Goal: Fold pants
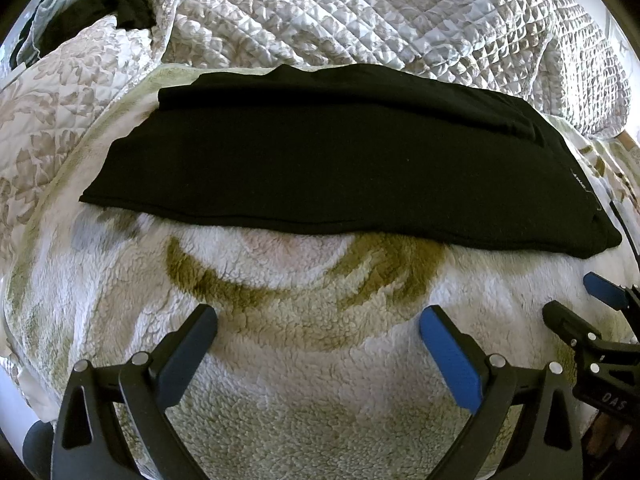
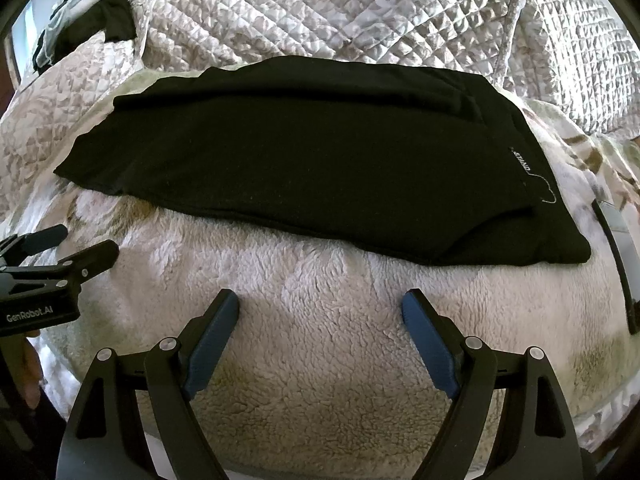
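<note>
Black pants (image 1: 340, 160) lie folded lengthwise into a long flat band across a fluffy white and olive blanket (image 1: 312, 380). They also show in the right wrist view (image 2: 312, 168), with a small white label near the right end. My left gripper (image 1: 318, 320) is open and empty, hovering over the blanket just in front of the pants' near edge. My right gripper (image 2: 320, 304) is open and empty, also short of the near edge. Each gripper shows in the other's view: the right one (image 1: 576, 300) at the right edge, the left one (image 2: 80, 244) at the left edge.
A quilted grey-white bedspread (image 1: 360, 12) is bunched behind the pants. Dark clothes (image 1: 120, 4) lie at the far left corner. A dark flat strip-like object (image 2: 616, 256) sits at the blanket's right edge.
</note>
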Motion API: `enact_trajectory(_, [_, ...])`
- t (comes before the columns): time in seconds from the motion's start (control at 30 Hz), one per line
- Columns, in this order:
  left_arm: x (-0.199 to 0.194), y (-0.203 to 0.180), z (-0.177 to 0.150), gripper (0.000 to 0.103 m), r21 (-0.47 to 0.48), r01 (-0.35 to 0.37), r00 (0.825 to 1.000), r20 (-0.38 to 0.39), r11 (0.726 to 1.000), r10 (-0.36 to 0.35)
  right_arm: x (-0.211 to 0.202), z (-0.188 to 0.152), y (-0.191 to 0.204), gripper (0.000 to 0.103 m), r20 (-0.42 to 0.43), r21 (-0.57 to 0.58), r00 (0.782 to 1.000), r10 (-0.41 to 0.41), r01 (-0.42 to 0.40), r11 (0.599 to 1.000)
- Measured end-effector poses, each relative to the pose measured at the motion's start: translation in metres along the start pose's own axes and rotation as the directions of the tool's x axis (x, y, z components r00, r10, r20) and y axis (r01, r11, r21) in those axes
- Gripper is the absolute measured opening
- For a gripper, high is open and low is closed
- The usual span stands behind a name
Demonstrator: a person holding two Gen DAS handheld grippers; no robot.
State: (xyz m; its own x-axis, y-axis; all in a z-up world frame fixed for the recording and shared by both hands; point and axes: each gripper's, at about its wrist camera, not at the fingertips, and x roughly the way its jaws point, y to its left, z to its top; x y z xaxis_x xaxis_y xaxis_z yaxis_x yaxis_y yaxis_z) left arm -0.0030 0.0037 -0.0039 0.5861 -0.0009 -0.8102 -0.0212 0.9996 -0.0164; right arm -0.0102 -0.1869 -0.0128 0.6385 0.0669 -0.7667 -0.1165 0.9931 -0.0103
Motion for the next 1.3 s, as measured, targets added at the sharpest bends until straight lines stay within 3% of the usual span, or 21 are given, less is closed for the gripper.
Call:
enact_trajectory(0.47, [-0.001,-0.002,0.000,0.103,-0.002,0.002,1.000,0.005,1.000,-0.002,-0.005,0.001,-0.003,0.084,-0.003,-0.005,1.000,0.009,-0.009,1.000])
enact_trajectory(0.73, [-0.003,0.009,0.011,0.102,-0.012,0.044,0.999,0.005,0.999,-0.044,-0.013,0.009,-0.028,0.084,0.038,0.076,0.999,0.011,-0.014,0.997])
enact_trajectory(1.03, [-0.003,0.064,0.031,0.102,-0.152,0.052,0.997,0.071,0.987,-0.042,-0.007,0.008,-0.085,0.084,0.042,0.272,0.999,0.012,-0.023,0.962])
enact_trajectory(1.3, [0.015,0.112,0.049,0.100,-0.295,0.092,0.992,0.110,0.951,-0.061,0.005,0.021,-0.127,0.084,0.079,0.419,0.995,0.057,-0.085,0.904])
